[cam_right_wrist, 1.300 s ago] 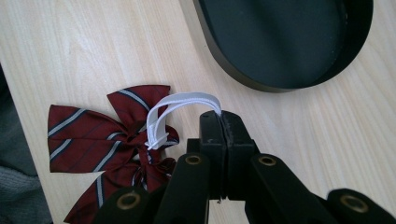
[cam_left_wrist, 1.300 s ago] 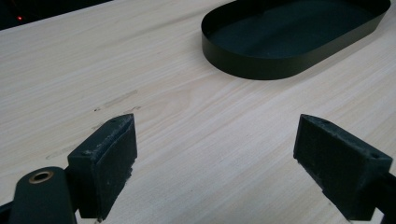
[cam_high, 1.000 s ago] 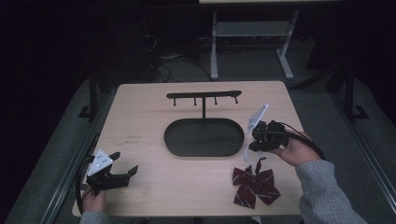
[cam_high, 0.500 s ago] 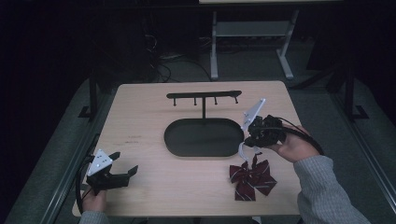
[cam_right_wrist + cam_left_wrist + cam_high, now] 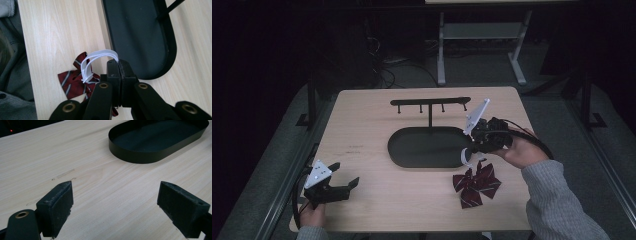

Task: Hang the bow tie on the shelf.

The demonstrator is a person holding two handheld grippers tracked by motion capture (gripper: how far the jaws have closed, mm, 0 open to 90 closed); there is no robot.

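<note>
A dark red striped bow tie (image 5: 474,182) with a white elastic band (image 5: 464,157) hangs near the table's right front. My right gripper (image 5: 469,150) is shut on the band (image 5: 98,55) at its top, and the bow tie (image 5: 72,80) dangles below the jaws over the wood. It is right beside the right end of the black oval tray (image 5: 427,147). Near the front left corner my left gripper (image 5: 346,174) rests open, its pads (image 5: 60,200) wide apart with only bare table between them.
A thin post rises from the tray to a black bar with several pegs (image 5: 430,101). The tray's wall (image 5: 140,157) lies ahead of the left gripper. Light wooden table (image 5: 362,130); dark floor and desk legs lie beyond its far edge. A grey sleeve (image 5: 557,205) enters at bottom right.
My right gripper has risen and shifted toward the tray's right end, drawing the bow tie up by its band. The left gripper has stayed where it was.
</note>
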